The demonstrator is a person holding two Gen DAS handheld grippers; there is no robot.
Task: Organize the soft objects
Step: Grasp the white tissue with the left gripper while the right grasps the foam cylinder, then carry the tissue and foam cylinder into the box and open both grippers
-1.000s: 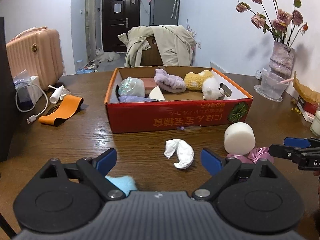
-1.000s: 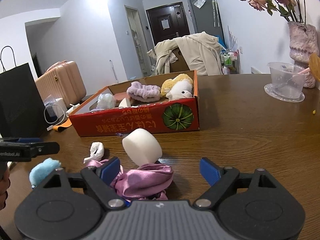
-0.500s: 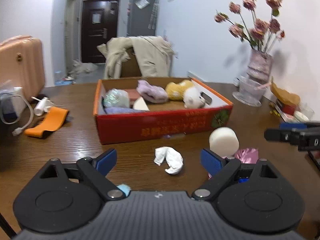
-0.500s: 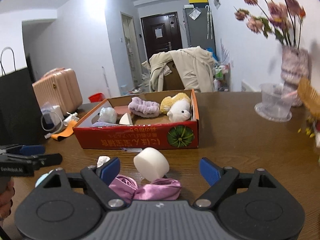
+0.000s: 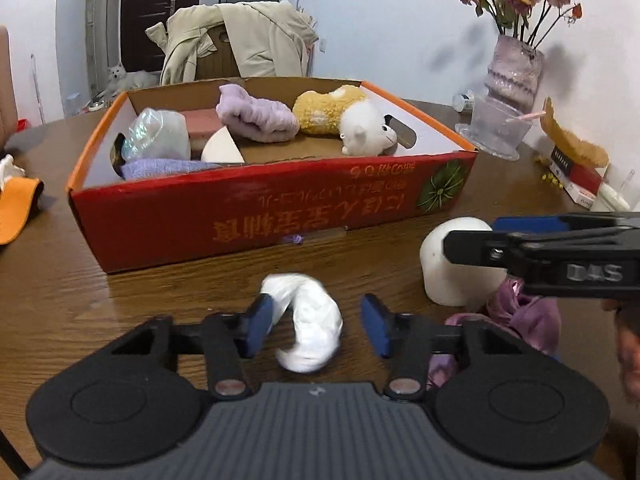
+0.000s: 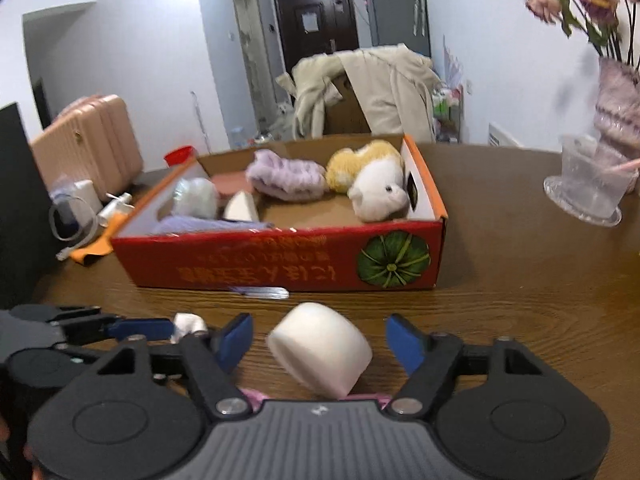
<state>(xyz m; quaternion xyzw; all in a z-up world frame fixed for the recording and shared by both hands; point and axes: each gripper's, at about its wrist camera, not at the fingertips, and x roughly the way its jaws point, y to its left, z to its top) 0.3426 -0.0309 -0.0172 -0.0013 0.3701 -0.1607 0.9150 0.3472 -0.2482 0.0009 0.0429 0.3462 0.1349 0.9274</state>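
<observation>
A red cardboard box point(image 5: 256, 216) point(image 6: 280, 268) on the wooden table holds several soft things: a purple headband point(image 5: 256, 118), a yellow plush point(image 5: 328, 110) and a white plush point(image 5: 366, 134). In front of it lie a crumpled white cloth point(image 5: 312, 328), a white foam cylinder point(image 6: 320, 350) point(image 5: 456, 268) and a pink satin scrunchie point(image 5: 524, 316). My left gripper point(image 5: 316, 326) is open, its fingers either side of the white cloth. My right gripper point(image 6: 320, 340) is open, its fingers either side of the foam cylinder.
An orange band point(image 5: 16, 208) and a white cable point(image 6: 68, 224) lie left of the box. A clear plastic cup point(image 6: 592, 184) and a vase of dried roses point(image 5: 516, 72) stand at the right. A chair with a beige coat point(image 5: 240, 40) is behind the table.
Both grippers moved forward and lower toward the table. The left one now straddles the white cloth, and the right one straddles the foam cylinder. Both pairs of fingers stand narrower than before.
</observation>
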